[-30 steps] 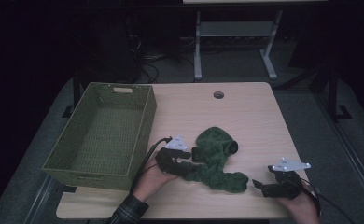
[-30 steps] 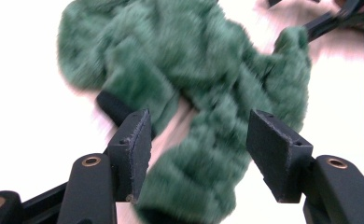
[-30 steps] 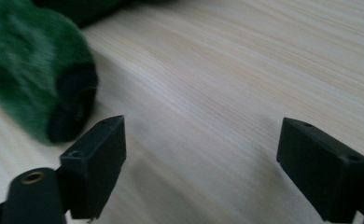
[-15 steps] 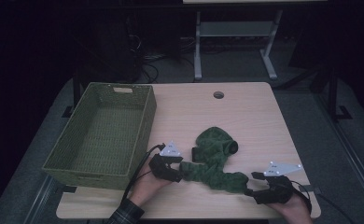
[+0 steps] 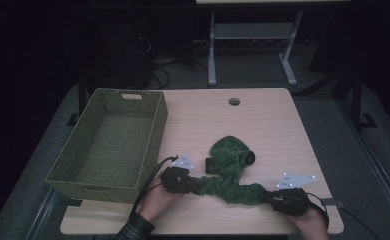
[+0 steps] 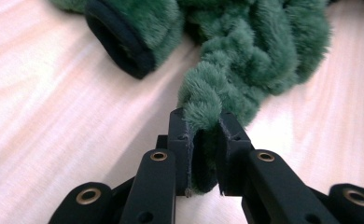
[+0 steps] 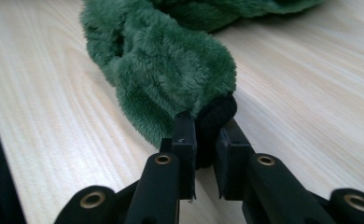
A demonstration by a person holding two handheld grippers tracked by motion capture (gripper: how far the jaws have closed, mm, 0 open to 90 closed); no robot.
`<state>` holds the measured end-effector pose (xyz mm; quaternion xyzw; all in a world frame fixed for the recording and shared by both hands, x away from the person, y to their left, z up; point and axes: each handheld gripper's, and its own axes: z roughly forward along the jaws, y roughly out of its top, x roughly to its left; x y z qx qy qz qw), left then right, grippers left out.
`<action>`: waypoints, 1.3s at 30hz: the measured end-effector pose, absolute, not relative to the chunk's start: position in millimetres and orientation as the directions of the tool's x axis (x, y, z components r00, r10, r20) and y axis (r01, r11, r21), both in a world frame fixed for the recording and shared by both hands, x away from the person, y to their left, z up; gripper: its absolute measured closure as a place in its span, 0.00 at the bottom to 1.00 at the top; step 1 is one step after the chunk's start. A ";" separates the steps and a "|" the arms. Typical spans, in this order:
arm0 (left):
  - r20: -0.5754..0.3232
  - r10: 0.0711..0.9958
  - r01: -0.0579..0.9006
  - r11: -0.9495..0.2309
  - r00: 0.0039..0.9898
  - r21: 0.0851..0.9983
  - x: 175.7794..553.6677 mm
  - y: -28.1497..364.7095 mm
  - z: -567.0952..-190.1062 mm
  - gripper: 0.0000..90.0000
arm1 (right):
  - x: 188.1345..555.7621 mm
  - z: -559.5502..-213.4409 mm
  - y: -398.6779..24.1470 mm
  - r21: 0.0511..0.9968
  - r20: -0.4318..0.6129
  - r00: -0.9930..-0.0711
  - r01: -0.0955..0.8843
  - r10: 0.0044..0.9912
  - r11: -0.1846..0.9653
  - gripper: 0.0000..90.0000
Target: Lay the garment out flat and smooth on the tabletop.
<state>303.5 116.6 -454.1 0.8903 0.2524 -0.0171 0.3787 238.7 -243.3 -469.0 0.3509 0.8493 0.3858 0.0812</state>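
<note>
A fuzzy green garment (image 5: 230, 170) with black cuffs lies bunched on the wooden table (image 5: 263, 120) near its front edge. My left gripper (image 5: 190, 184) holds its left end; in the left gripper view the jaws have just been closing and now pinch a fold of the green garment (image 6: 227, 65) between the pads (image 6: 182, 140). My right gripper (image 5: 269, 196) is at the garment's right end. Its jaws have also just been closing and clamp the black cuff (image 7: 215, 116) of the green garment (image 7: 166, 60).
A green woven basket (image 5: 110, 142) stands on the table's left side, close to my left hand. A round cable hole (image 5: 234, 101) is near the far edge. The table's front edge runs just below both hands.
Both grippers closed on the garment's ends. The right hand slid slightly left toward the garment, and the left hand shifted a little left, stretching the fabric between them.
</note>
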 end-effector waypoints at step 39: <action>-0.202 0.522 0.484 -0.487 0.829 0.727 317.6 117.4 -429.4 0.50 | 272.5 -424.6 -266.5 0.772 0.136 -0.652 0.542 0.746 0.333 0.60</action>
